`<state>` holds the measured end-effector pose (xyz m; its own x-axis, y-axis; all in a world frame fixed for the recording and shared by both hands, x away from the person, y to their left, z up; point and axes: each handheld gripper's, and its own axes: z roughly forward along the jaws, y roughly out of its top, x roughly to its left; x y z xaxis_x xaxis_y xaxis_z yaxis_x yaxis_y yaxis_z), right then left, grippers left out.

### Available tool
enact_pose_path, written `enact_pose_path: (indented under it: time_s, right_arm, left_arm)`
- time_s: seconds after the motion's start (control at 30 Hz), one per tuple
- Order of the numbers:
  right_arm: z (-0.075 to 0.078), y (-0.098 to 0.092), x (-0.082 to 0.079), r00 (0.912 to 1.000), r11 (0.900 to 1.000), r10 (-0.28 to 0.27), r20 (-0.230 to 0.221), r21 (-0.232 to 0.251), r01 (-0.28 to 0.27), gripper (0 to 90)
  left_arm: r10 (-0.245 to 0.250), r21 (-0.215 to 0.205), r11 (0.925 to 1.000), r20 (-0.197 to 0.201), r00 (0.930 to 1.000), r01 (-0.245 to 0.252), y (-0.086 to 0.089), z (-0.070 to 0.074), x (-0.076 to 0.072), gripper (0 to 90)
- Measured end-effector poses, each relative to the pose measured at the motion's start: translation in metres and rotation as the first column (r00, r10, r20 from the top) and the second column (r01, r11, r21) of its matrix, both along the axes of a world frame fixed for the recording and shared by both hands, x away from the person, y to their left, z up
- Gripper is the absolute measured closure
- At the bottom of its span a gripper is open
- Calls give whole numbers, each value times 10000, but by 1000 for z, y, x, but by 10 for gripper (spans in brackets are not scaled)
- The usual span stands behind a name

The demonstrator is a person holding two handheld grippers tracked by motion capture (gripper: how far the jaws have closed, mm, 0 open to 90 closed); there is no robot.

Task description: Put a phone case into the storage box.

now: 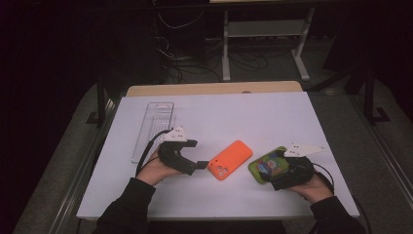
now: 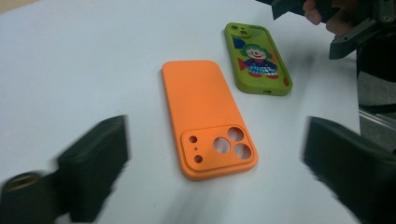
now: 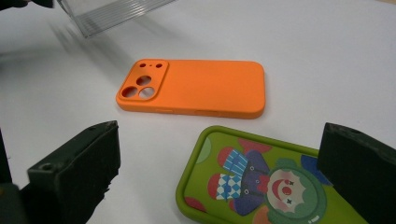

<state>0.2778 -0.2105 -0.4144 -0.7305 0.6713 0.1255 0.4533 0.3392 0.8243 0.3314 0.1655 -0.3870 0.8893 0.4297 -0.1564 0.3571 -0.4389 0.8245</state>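
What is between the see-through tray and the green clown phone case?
The orange phone case lies between the clear tray and the green clown case, flat on the white table. The high view shows this best.

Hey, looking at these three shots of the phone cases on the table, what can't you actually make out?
- Green case: its lower end is cut off by the bottom edge in the right gripper view; in the high view the right gripper covers part of it.
- Clear tray: cut off by the top edge and blurred in the right gripper view.
- Orange case: its inside faces the table.
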Motion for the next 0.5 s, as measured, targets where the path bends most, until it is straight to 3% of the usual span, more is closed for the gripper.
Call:
enact_pose_path:
  time_s: [0.13, 0.5]
  right_arm:
    - [0, 0, 0, 10000, 10000, -8, -23, -5, 8, 0]
    - [0, 0, 0, 10000, 10000, 10, 4, -31, -10, 0]
  left_arm:
    - [193, -19, 9998, 238, 9995, -193, 4, 2, 1, 0]
    - [333, 246, 9991, 96, 9994, -336, 0, 3, 5, 0]
